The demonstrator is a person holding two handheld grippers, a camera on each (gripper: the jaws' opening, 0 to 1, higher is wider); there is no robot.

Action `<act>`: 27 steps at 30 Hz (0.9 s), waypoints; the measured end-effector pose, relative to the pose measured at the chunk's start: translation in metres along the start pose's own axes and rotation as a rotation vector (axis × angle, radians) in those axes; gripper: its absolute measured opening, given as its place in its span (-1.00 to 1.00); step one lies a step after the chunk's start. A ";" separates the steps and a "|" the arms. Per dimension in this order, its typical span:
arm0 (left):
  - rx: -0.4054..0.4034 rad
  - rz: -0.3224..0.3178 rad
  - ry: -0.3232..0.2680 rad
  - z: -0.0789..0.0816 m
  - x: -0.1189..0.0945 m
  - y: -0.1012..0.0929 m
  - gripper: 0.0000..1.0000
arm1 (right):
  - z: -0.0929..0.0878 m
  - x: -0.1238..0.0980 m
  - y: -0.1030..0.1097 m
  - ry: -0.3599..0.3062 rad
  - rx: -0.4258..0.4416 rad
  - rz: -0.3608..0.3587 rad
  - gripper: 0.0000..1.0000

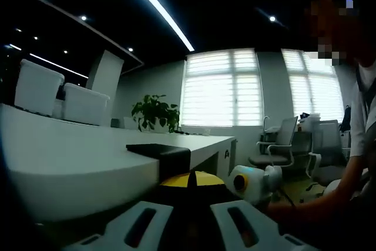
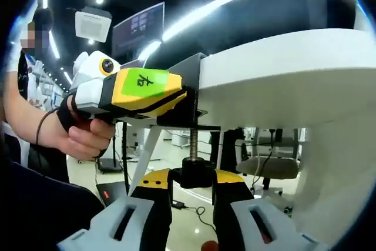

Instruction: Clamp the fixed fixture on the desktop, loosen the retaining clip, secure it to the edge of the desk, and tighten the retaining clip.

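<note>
Metal by its look, the black clamp [image 2: 191,95] sat stiff and heavy on the desk [image 2: 294,69] edge, the left gripper [image 2: 126,89] pinching its bracket, the right gripper [image 2: 192,204] closed around the screw knob [image 2: 192,174], likely the best hold.

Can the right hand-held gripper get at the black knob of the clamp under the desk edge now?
Probably yes: the right hand-held gripper already has its jaws on either side of the black knob under the desk edge, with nothing between them.

Left tongs [image 1: 189,216] at black clamp [image 1: 160,152] on white desk [image 1: 70,166] edge
</note>
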State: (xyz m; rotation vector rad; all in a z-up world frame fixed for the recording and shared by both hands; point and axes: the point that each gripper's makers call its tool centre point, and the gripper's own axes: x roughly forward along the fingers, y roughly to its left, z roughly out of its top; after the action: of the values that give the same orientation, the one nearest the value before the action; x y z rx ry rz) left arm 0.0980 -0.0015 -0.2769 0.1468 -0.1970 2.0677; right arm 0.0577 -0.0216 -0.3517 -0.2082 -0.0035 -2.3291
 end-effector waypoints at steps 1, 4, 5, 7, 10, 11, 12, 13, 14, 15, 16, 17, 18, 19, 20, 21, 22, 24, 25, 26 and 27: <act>0.003 0.003 0.001 0.000 0.000 0.000 -0.98 | 0.003 -0.008 0.000 -0.003 0.003 -0.029 -0.33; -0.002 0.007 0.000 0.001 0.000 0.001 -0.98 | 0.007 0.000 -0.005 0.000 -0.009 -0.034 -0.24; -0.006 0.006 -0.001 0.001 0.000 0.001 -0.98 | 0.010 0.000 -0.008 0.019 -0.025 -0.042 -0.24; -0.007 0.005 0.001 0.001 0.000 0.001 -0.98 | 0.010 0.002 -0.010 0.071 -0.086 -0.053 -0.24; 0.000 -0.002 0.007 0.001 -0.001 0.000 -0.98 | 0.011 0.007 -0.007 0.089 -0.090 -0.108 -0.25; -0.002 -0.004 0.004 0.001 -0.001 0.000 -0.98 | 0.009 0.007 -0.008 0.095 -0.094 -0.140 -0.25; -0.002 -0.007 0.000 0.001 -0.001 0.001 -0.98 | 0.005 0.006 -0.009 0.115 -0.097 -0.183 -0.26; -0.002 -0.009 -0.003 0.001 -0.001 0.001 -0.98 | 0.002 0.006 -0.006 0.121 -0.096 -0.209 -0.26; -0.004 -0.009 -0.007 0.001 -0.001 0.001 -0.98 | -0.002 0.006 -0.005 0.135 -0.094 -0.243 -0.26; -0.004 -0.008 -0.009 0.001 -0.001 0.001 -0.98 | -0.006 0.003 -0.003 0.151 -0.080 -0.281 -0.27; -0.004 -0.007 -0.010 0.001 -0.001 0.001 -0.98 | -0.005 0.003 -0.001 0.130 -0.060 -0.304 -0.25; -0.006 -0.006 -0.013 0.002 -0.001 0.001 -0.98 | -0.003 0.002 -0.002 0.100 -0.040 -0.342 -0.25; -0.006 -0.006 -0.015 0.002 -0.001 0.000 -0.98 | -0.005 0.001 -0.004 0.099 -0.006 -0.378 -0.27; -0.006 -0.005 -0.016 0.002 -0.001 0.000 -0.98 | -0.002 0.001 -0.005 0.070 0.026 -0.396 -0.27; -0.005 -0.005 -0.015 0.002 -0.001 0.000 -0.98 | -0.003 0.002 -0.005 0.066 0.035 -0.403 -0.27; -0.002 -0.004 -0.011 0.002 -0.001 0.000 -0.98 | -0.004 0.002 -0.007 0.067 0.030 -0.409 -0.29; 0.002 -0.003 -0.008 0.001 -0.001 0.000 -0.98 | -0.004 0.002 -0.008 0.065 0.029 -0.413 -0.33; 0.006 -0.003 -0.003 0.001 -0.001 0.000 -0.98 | -0.005 0.000 -0.009 0.062 0.027 -0.423 -0.41; 0.006 -0.003 -0.002 0.001 -0.001 0.000 -0.98 | -0.004 -0.002 -0.012 0.060 0.040 -0.436 -0.47; 0.006 -0.003 -0.003 0.001 -0.001 0.000 -0.98 | -0.004 -0.002 -0.013 0.059 0.047 -0.440 -0.49; 0.004 -0.003 -0.004 0.001 -0.001 0.001 -0.98 | -0.003 -0.003 -0.012 0.053 0.069 -0.436 -0.49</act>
State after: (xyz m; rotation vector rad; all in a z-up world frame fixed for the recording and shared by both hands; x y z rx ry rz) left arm 0.0978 -0.0029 -0.2759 0.1537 -0.1954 2.0650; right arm 0.0507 -0.0111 -0.3546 -0.1184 -0.1127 -2.7632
